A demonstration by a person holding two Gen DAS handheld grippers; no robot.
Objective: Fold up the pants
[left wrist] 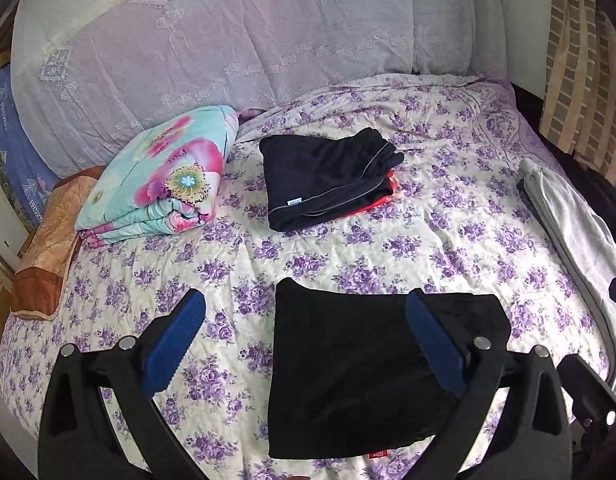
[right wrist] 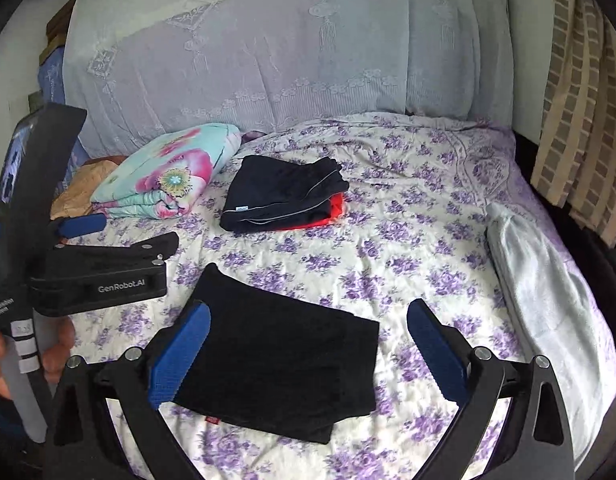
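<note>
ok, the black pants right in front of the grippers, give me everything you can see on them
The black pants are folded into a compact, roughly rectangular bundle of several layers, lying flat on the purple floral bedsheet. The fabric looks soft, matte and plain. A small red tag shows at the near edge. Stacked layer edges are visible at the near right corner. Both the left gripper and right gripper are open and not gripping them; whether a finger brushes the cloth is unclear. They lie apart from the dark folded stack farther back.
</note>
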